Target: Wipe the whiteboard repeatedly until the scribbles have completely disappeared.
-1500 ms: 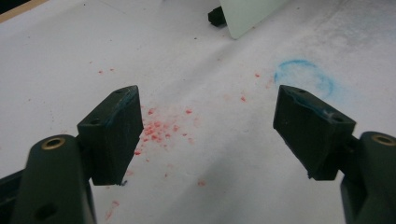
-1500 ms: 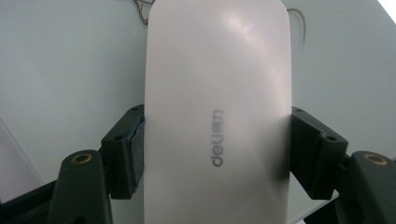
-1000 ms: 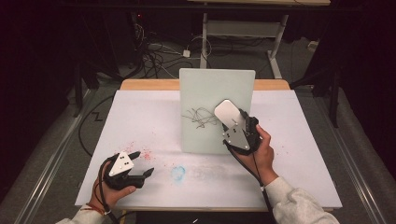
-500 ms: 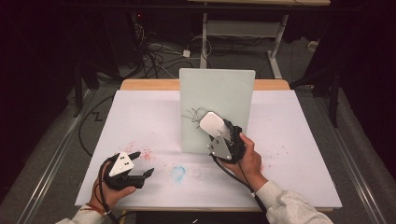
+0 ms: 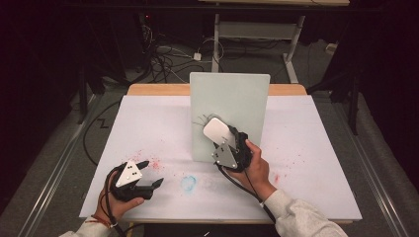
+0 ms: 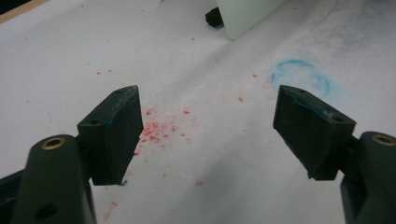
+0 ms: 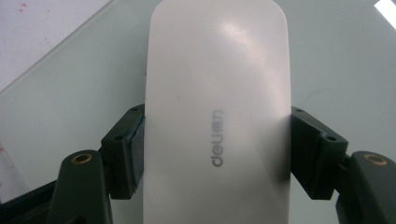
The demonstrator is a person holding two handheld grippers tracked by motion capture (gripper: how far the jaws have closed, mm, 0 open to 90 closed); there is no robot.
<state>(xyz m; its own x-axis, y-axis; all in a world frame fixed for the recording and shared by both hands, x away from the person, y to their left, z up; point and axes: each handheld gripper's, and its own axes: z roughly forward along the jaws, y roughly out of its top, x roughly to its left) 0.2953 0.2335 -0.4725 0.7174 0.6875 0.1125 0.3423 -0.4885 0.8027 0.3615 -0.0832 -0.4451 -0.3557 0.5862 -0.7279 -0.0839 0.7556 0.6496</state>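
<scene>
The white paper-covered table (image 5: 148,123) bears an upright pale green whiteboard (image 5: 230,98), standing at the middle of the sheet with black scribbles on its lower face. All places below are told from this board.

The person's right hand (image 5: 254,168) reaches up from the near edge to the board's lower middle, forearm angled inward and wrist bent forward, so that the right gripper (image 5: 225,143) tips toward the board's face. Its jaws are closed about halfway on a white Deli board eraser (image 7: 217,112), one black pad pressed to each long side; the eraser lies flat against the board over the scribbles (image 5: 200,121), with the logo facing the camera.

The left hand (image 5: 121,192) rests low on the table, well to the left of the board and nearer the person, wrist level. The left gripper (image 6: 208,135) has its jaws spread wide with nothing between them, above red crumbs (image 6: 159,128); a blue ring smear (image 6: 301,77) lies between it and the board's foot.

Compared with a second ago, the right gripper and eraser have slid leftward and slightly down across the board, from its right edge to its lower centre. The left gripper has not shifted.
</scene>
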